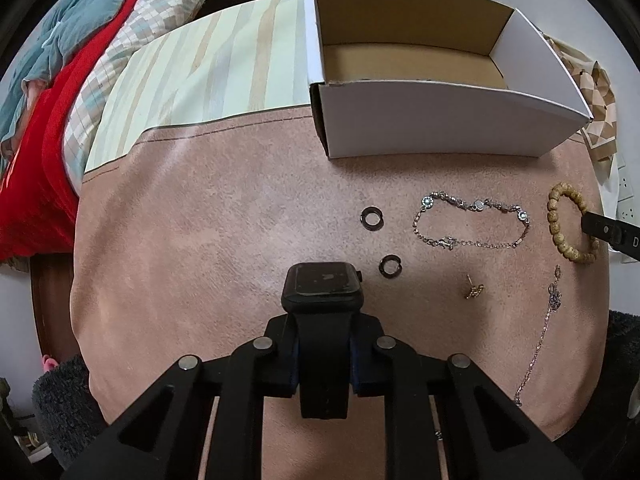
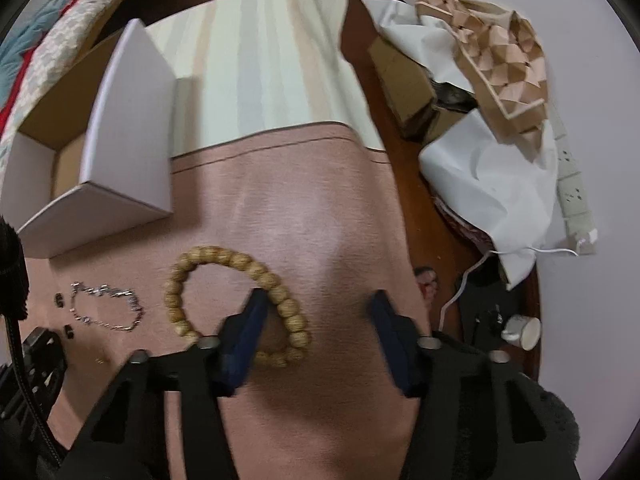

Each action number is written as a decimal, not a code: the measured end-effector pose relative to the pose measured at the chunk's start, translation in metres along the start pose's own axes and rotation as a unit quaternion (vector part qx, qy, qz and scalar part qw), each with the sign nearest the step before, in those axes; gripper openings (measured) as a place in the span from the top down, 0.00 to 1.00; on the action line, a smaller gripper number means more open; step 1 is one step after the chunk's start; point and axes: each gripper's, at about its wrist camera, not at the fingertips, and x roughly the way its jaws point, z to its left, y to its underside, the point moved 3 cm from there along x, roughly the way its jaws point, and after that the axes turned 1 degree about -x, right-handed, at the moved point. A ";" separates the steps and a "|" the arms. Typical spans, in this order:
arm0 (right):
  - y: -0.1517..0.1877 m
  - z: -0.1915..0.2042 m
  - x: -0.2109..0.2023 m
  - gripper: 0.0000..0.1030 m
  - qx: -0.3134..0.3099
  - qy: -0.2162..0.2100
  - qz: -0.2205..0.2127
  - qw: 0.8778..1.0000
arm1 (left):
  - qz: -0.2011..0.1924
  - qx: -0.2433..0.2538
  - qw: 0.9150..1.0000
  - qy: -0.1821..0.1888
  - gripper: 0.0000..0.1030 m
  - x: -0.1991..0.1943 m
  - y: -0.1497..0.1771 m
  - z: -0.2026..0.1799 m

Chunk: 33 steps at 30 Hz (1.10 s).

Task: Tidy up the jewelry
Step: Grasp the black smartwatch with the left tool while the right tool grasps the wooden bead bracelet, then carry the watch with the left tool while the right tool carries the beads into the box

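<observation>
Pink mat [image 1: 200, 240] before box [image 1: 440, 120]: left gripper [image 1: 324, 356] clamps watch [image 1: 322, 292]; right gripper [image 2: 316, 320], wide open, should straddle beads [image 2: 236, 300] squarely.

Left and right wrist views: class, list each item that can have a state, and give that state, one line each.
Left gripper: shut on the watch strap.
Watch: held, face up.
Right gripper: open, one finger inside the bead loop.
Wooden bead bracelet: flat on the mat, not gripped.
White box: open, no jewelry visible inside.
Silver bracelet: lying on the mat, clasp closed.
Two dark rings: loose on the mat.
</observation>
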 end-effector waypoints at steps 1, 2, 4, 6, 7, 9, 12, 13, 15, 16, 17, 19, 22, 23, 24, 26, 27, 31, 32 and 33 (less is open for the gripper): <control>0.002 0.005 -0.001 0.91 -0.007 0.003 -0.002 1.000 | -0.002 0.001 1.000 0.000 0.86 -0.001 0.001 0.000; 0.003 0.007 -0.001 0.91 -0.008 0.001 -0.002 1.000 | -0.004 0.002 1.000 0.000 0.86 -0.001 0.001 0.001; 0.007 0.008 -0.002 0.91 0.002 -0.018 -0.003 1.000 | -0.009 0.002 1.000 0.000 0.86 -0.006 0.001 0.000; 0.009 0.007 -0.006 0.91 0.012 -0.032 -0.006 0.999 | -0.014 0.004 1.000 -0.009 0.86 -0.012 -0.001 0.000; 0.012 0.007 -0.011 0.91 0.021 -0.045 -0.012 0.999 | -0.017 0.004 1.000 -0.009 0.86 -0.016 -0.001 0.001; 0.013 0.005 -0.021 0.91 0.029 -0.059 -0.020 0.998 | -0.027 0.001 1.000 -0.008 0.86 -0.025 -0.002 0.003; 0.017 0.010 -0.046 0.91 0.033 -0.084 -0.042 0.995 | -0.043 -0.001 0.999 -0.006 0.86 -0.040 -0.008 0.002; 0.018 0.013 -0.055 0.91 0.030 -0.089 -0.051 0.994 | -0.050 -0.002 0.999 -0.005 0.86 -0.047 -0.010 0.001; 0.016 0.017 -0.070 0.91 0.025 -0.099 -0.064 0.993 | -0.061 -0.003 0.998 -0.003 0.86 -0.057 -0.014 0.001; 0.017 0.022 -0.082 0.91 0.021 -0.106 -0.075 0.991 | -0.066 -0.002 0.998 -0.002 0.86 -0.061 -0.016 0.001; 0.016 0.024 -0.091 0.91 0.018 -0.111 -0.082 0.990 | -0.071 -0.003 0.997 0.000 0.86 -0.067 -0.017 0.001; 0.013 0.030 -0.110 0.91 0.013 -0.121 -0.099 0.988 | -0.083 -0.003 0.997 0.004 0.86 -0.079 -0.021 0.001; 0.006 0.038 -0.136 0.91 0.004 -0.134 -0.122 0.983 | -0.101 -0.002 0.995 0.010 0.86 -0.093 -0.031 0.001; 0.002 0.040 -0.144 0.91 0.001 -0.138 -0.129 0.982 | -0.109 -0.003 0.994 0.014 0.86 -0.100 -0.034 -0.001; -0.001 0.043 -0.155 0.91 -0.003 -0.142 -0.139 0.980 | -0.114 -0.002 0.993 0.016 0.86 -0.104 -0.037 -0.001; -0.010 0.047 -0.171 0.91 -0.008 -0.151 -0.151 0.977 | -0.122 -0.003 0.992 0.020 0.86 -0.112 -0.042 -0.004; -0.015 0.050 -0.179 0.91 -0.011 -0.157 -0.157 0.975 | -0.127 -0.003 0.992 0.024 0.86 -0.116 -0.047 -0.004; -0.041 0.068 -0.196 0.91 -0.030 -0.161 -0.176 0.971 | -0.141 -0.010 0.989 0.034 0.86 -0.124 -0.073 -0.001; -0.049 0.071 -0.195 0.91 -0.034 -0.160 -0.175 0.971 | -0.142 -0.011 0.989 0.036 0.86 -0.125 -0.077 -0.002; -0.056 0.076 -0.193 0.91 -0.038 -0.160 -0.174 0.971 | -0.142 -0.013 0.989 0.041 0.86 -0.123 -0.086 0.000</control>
